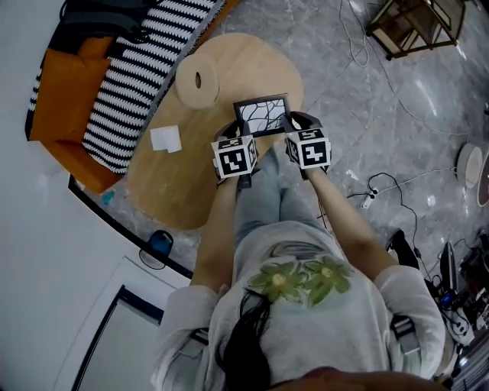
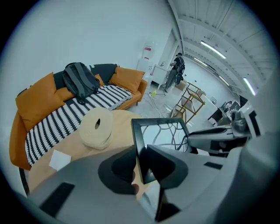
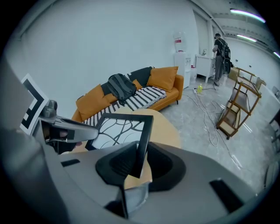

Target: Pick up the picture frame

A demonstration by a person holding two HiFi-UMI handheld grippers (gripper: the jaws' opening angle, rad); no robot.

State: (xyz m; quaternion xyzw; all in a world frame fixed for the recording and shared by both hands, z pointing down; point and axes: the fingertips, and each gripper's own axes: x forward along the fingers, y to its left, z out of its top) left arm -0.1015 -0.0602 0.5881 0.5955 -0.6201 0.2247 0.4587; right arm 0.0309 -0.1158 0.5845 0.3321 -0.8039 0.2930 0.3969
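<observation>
The picture frame [image 1: 263,114], black-edged with a white print of dark branching lines, hangs above the round wooden table [image 1: 252,69], held from both sides. My left gripper [image 1: 234,134] is shut on its left edge; in the left gripper view the frame [image 2: 161,131] stands between the pads [image 2: 162,162]. On the opposite side my right gripper [image 1: 293,130] is shut on the right edge, and the right gripper view shows that edge [image 3: 143,138] pinched between its jaws, with the left gripper [image 3: 65,127] across the frame.
A cream tape-like roll [image 1: 197,79] and a white paper square [image 1: 166,139] lie on the table. An orange sofa [image 1: 57,92] with a striped blanket stands at the left. A wooden rack [image 1: 416,23] and floor cables [image 1: 374,191] are at the right.
</observation>
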